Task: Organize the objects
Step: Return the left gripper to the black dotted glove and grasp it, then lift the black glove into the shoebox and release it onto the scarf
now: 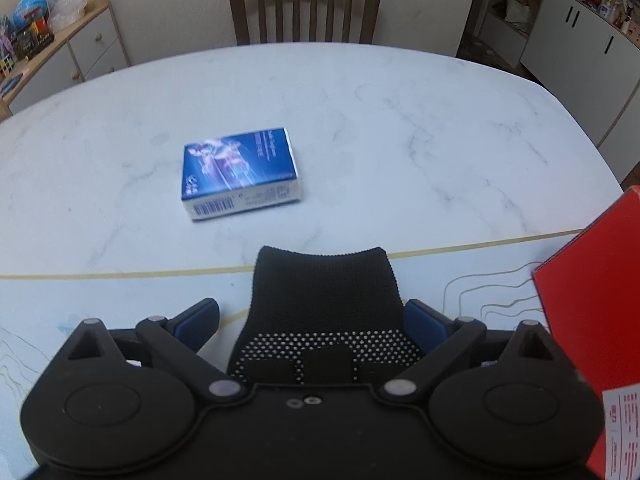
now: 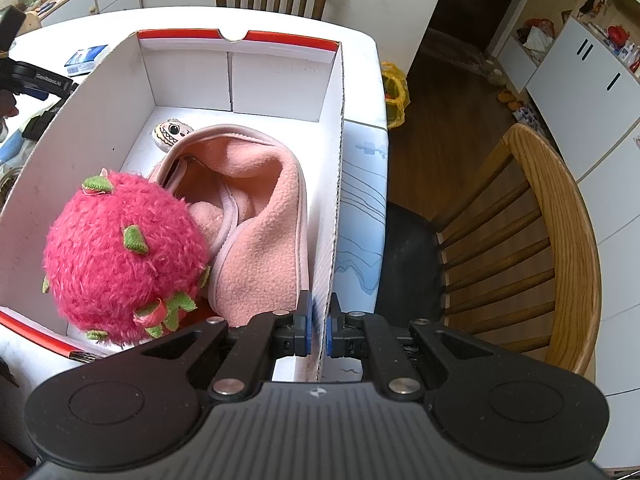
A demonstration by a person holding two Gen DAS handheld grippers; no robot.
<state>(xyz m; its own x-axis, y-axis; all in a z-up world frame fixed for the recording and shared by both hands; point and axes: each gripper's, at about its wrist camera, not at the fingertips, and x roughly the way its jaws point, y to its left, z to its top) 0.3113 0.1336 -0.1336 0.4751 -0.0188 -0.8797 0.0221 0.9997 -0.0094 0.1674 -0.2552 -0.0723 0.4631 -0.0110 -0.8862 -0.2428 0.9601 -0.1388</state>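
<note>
Two wrist views over a white marble-patterned table.

In the left wrist view, the left tool has its jaws spread wide, blue pads far apart. A black knitted glove with white grip dots lies flat on the table between the jaws, its cuff pointing away; the pads sit just beside its edges and do not press it, so the glove is not gripped. Farther away on the table, well apart from the glove, lies a small blue box with a barcode on its near side. The red outer wall of a cardboard box fills the right edge. A wooden chair stands at the far side of the table.

In the right wrist view, the right tool is closed, its blue pads pinching the near right wall of the open cardboard box, white inside with a red rim. Inside the box lie a fuzzy pink dragon-fruit plush at the near left, a folded pink fleece garment touching it, and a small cartoon-faced toy partly hidden behind the fleece. A second wooden chair stands to the right of the table.
</note>
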